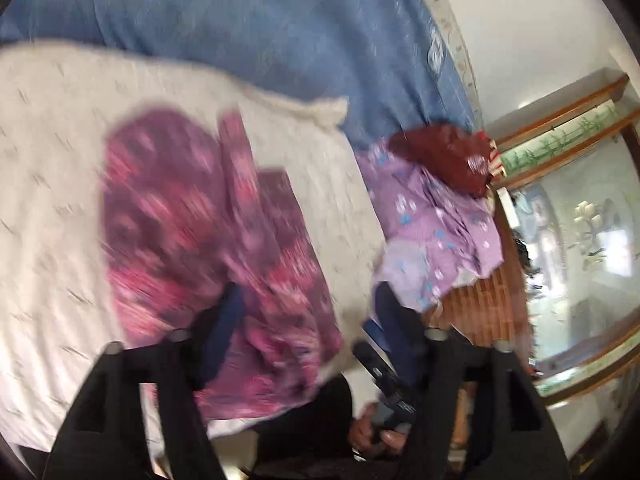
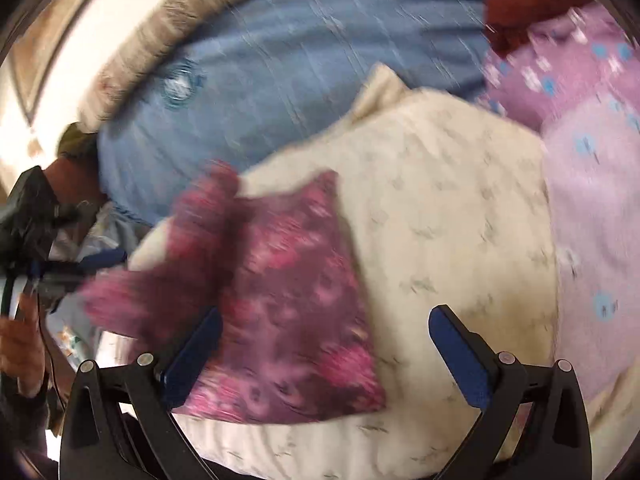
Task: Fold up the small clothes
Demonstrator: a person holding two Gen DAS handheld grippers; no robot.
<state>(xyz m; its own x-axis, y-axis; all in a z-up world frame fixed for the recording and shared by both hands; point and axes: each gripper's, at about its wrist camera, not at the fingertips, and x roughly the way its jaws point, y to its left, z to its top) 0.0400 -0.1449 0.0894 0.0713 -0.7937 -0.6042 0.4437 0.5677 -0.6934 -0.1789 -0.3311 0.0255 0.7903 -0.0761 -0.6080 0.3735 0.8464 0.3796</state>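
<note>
Magenta garment (image 2: 288,300): one, seemingly folded | lilac garment (image 2: 580,152): one | both grippers (image 1: 308,312) (image 2: 324,340): jaws wide, empty

No legible text, label, brand or number anywhere — both views motion-blurred.

L tool (image 1: 308,312) & R tool (image 2: 326,334): jaws wide apart, gripping nothing.

1. Soft matt cloth, magenta-purple print: small garment (image 2: 288,288).
2. Cream woven cloth, faintly textured, matt: spread (image 2: 440,208).
3. Blue matt fabric, fine ribbed weave: bedcover (image 1: 260,20).
4. Lilac printed cloth, thin and crumpled: garment (image 1: 436,224).
5. Matt black plastic with small metal bolts; blue pads (image 2: 460,352): right gripper (image 2: 324,344).
6. Glossy varnished wood: frame (image 1: 560,120).
</note>
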